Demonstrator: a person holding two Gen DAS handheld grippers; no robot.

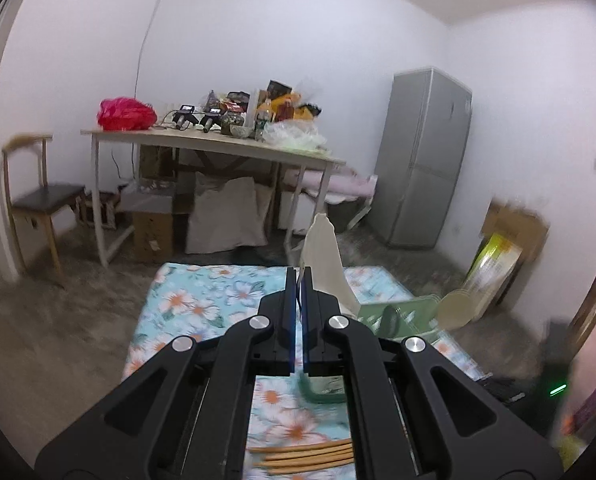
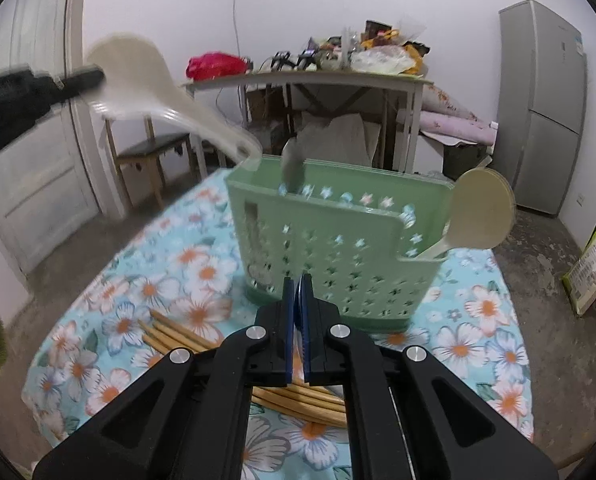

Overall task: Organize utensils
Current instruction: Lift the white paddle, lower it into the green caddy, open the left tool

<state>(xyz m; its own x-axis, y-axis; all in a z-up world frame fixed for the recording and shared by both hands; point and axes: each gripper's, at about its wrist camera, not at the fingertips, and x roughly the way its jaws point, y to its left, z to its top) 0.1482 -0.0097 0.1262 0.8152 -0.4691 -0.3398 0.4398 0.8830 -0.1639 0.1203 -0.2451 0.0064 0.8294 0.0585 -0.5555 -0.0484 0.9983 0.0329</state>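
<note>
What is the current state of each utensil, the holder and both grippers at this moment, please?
Left gripper: shut on cream rice paddle, held in the air.
Right gripper: fingers shut on a thin utensil, not identifiable.
Green holder: upright on the floral cloth.
Cream spoon: standing in the holder's side pocket.
Chopsticks: lying loose on the cloth.

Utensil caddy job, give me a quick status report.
Left gripper shut on cream spoon, handle over green caddy. Right gripper shut, empty. Chopsticks remain on cloth.

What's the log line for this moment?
left hand-held gripper: shut on cream spoon | right hand-held gripper: shut | chopsticks: on cloth
</note>
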